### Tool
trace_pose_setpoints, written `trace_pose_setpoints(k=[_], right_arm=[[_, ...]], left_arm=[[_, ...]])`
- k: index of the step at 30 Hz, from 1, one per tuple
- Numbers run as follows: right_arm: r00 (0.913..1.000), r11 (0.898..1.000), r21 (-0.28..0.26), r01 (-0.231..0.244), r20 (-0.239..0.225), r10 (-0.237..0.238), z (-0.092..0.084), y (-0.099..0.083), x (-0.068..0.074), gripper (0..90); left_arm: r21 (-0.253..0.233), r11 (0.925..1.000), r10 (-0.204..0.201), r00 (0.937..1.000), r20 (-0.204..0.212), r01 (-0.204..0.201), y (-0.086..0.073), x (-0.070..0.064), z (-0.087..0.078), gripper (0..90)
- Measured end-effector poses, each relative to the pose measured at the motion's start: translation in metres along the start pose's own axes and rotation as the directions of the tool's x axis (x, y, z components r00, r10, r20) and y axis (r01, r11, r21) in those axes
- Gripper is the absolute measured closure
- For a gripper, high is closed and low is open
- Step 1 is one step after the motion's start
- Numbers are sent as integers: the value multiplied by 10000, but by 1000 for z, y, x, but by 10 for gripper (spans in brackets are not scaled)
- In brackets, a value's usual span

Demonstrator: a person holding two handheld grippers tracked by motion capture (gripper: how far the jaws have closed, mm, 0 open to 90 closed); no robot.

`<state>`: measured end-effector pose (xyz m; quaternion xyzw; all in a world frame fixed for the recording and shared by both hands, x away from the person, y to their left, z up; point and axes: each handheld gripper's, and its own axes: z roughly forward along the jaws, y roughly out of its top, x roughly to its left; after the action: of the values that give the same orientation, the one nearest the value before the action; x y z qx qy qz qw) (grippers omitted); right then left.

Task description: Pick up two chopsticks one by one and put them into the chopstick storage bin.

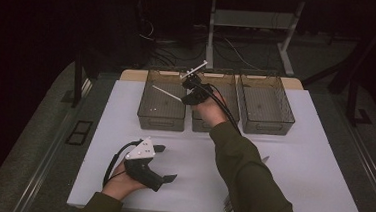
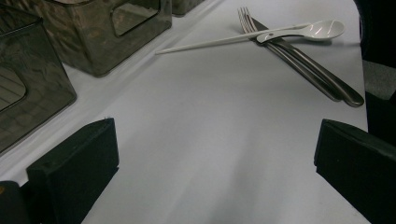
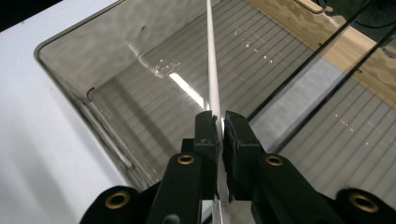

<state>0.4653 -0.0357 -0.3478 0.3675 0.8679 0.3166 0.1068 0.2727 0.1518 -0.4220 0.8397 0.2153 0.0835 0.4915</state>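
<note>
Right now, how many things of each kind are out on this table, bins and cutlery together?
Smoky plastic bins: 3
White chopsticks: 2, one held, one lying loose
White spoon: 1
Metal fork: 1
Metal knife, by the look of it: 1
Total: 8

table: white top, a wooden edge showing behind the bins
bins: three smoky clear bins in a row at the far side, left, middle, right, standing side by side
cutlery: fork and white spoon lying crossed on the top
</note>
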Motion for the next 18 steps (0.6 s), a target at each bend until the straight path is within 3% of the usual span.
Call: trace_pose_setpoints(k=[11,18], right_arm=[[9994,9992,216,-328,130,325,21,14,2,842],[9998,9993,306,-197,109,194,34,16,11,840]], left_arm=[[-71,10000,2,10000,-8,-2,0,1,-2,0],[-99,9999,-19,10000,7,19,0,1,-1,0]])
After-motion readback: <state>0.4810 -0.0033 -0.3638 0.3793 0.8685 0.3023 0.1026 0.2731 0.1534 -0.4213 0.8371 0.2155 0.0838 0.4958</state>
